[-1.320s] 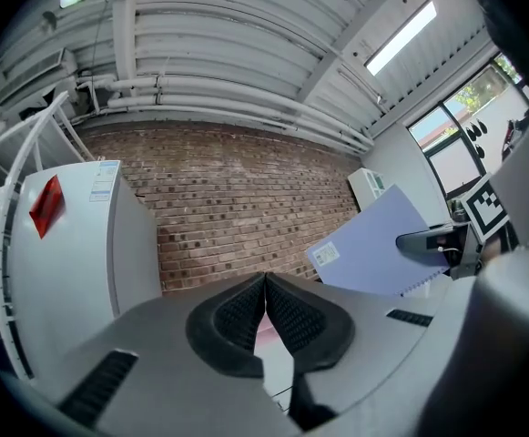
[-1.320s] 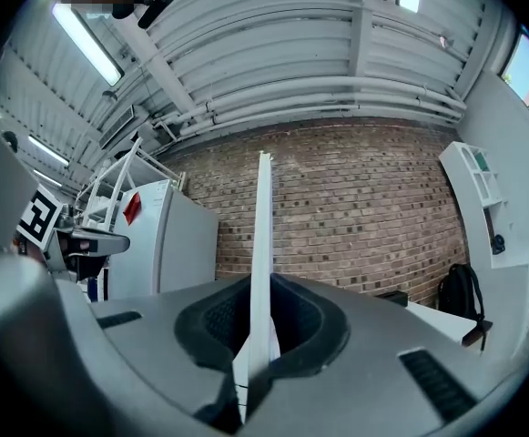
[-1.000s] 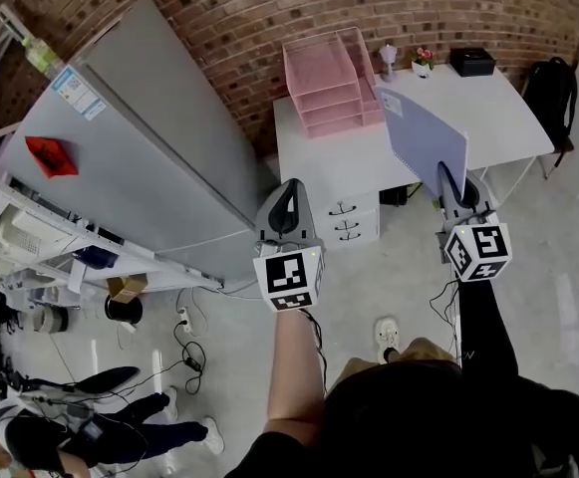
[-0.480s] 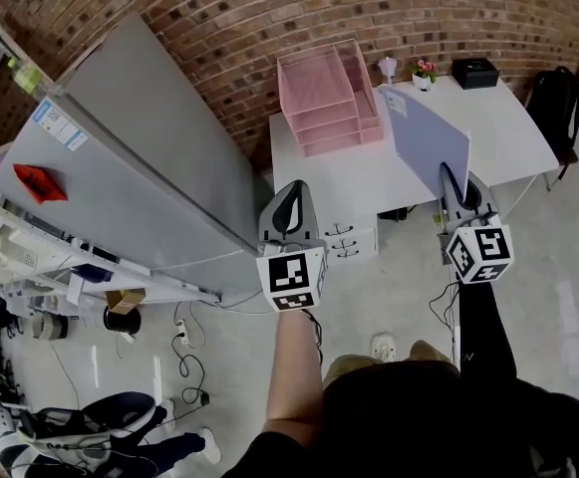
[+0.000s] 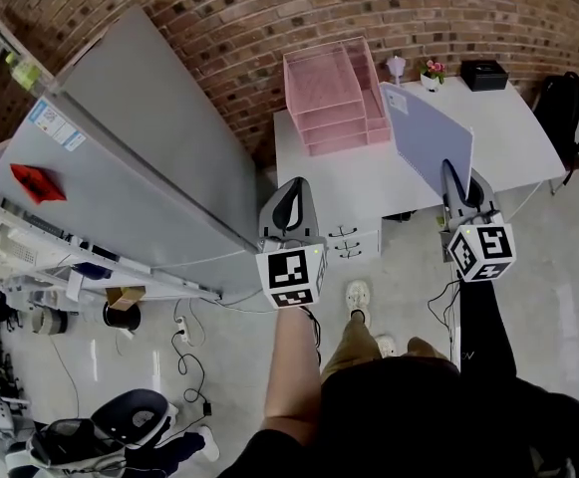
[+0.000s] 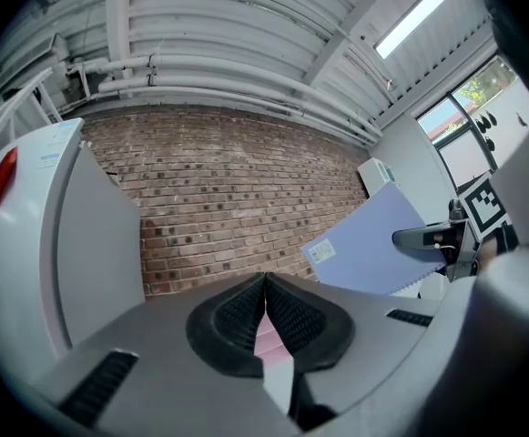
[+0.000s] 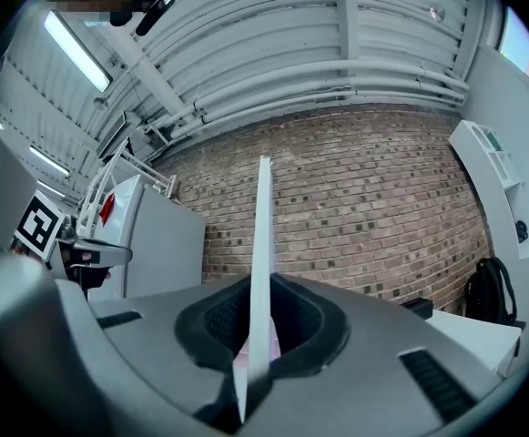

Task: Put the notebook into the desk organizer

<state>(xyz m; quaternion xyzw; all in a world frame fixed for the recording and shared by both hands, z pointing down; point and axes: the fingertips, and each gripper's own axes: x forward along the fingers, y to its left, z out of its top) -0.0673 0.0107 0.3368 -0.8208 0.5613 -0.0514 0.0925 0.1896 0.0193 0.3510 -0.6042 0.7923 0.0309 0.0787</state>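
Bright even light from ceiling strips (image 6: 412, 21); fisheye warp, dark corners.

Both arms reach out in front, side by side. The left gripper (image 5: 290, 189) points level. Its jaws are pressed together with nothing between them. The right gripper (image 5: 453, 179) tips up a little. Its jaws pinch the edge of the notebook (image 5: 427, 137), which stands on its edge.

no legible text, label (image 5: 394, 99) on notebook (image 5: 427, 139) unreadable
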